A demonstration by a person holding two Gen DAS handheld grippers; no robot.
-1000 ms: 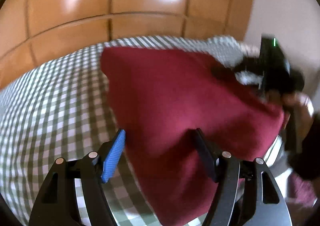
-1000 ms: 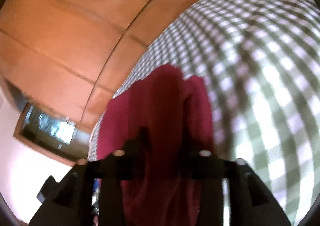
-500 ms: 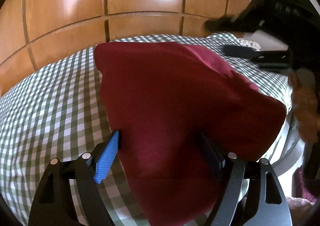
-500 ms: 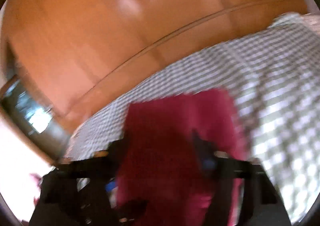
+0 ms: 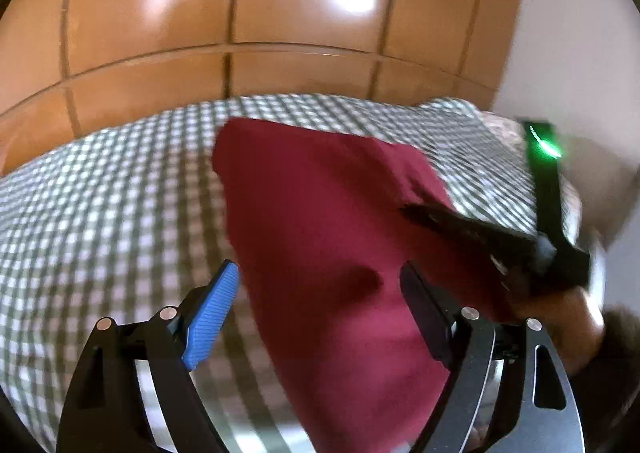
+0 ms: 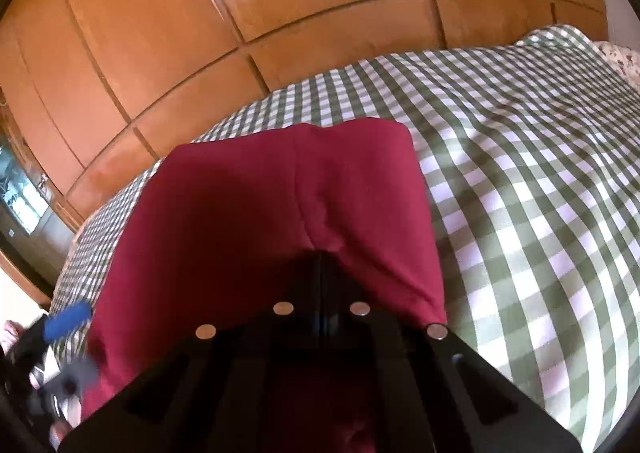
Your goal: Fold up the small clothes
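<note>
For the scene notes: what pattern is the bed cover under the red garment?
Green-and-white gingham checks on the bed cover, clearest in the right wrist view; the red garment is plain.

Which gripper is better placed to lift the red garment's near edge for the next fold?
Right. The right gripper is shut, fingertips against the red garment; the left gripper is open, gripping nothing.

We saw the left gripper point(image 5: 316, 307) as black arms with round silver rivets; one finger bore a ribbed blue pad point(image 5: 210, 319), the other a black one. The right gripper point(image 6: 322, 259) was black too, four silver rivets across it, a green light point(image 5: 546, 145) on its body.
</note>
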